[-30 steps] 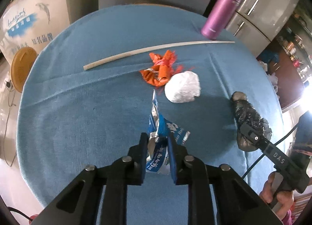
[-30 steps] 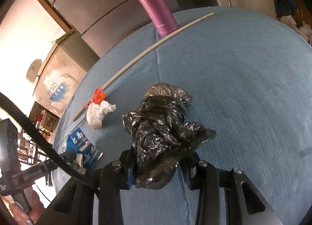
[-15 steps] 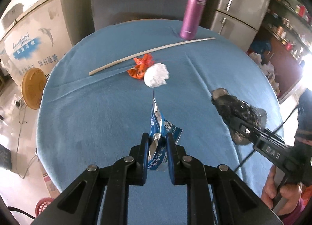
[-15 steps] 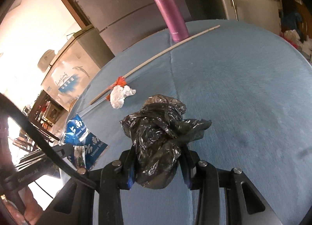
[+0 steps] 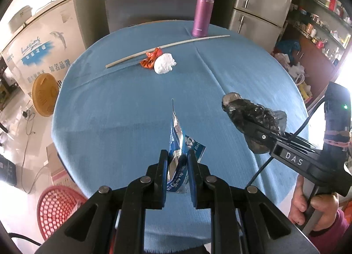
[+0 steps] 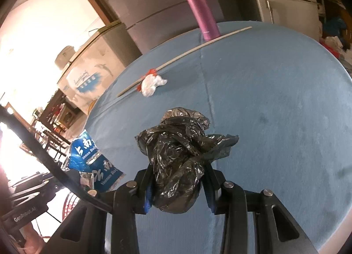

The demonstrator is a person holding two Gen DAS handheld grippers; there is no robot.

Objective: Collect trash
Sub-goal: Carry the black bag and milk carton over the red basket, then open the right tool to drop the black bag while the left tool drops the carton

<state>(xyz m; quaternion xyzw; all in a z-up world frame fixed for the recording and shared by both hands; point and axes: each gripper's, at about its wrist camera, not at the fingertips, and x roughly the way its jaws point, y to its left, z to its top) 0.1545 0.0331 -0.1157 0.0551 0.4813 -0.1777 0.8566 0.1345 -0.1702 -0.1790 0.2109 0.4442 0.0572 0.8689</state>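
My left gripper (image 5: 177, 154) is shut on a blue and silver foil wrapper (image 5: 177, 141) and holds it above the near part of the round blue table (image 5: 123, 108). My right gripper (image 6: 178, 167) is shut on a crumpled black plastic bag (image 6: 178, 154), also lifted off the table; the bag shows in the left wrist view (image 5: 253, 115) too. A white crumpled wad (image 5: 164, 66) and an orange wrapper (image 5: 150, 60) lie together on the far part of the table. The blue wrapper also shows in the right wrist view (image 6: 88, 154).
A long pale stick (image 5: 167, 50) lies across the far side. A purple flask (image 5: 202, 11) stands at the far edge. A red mesh basket (image 5: 58, 210) stands on the floor at the near left. Fridges and cabinets stand behind the table.
Both grippers have lifted and pulled back toward me with their trash. The table now looks farther away and the red basket has come into view at the lower left.
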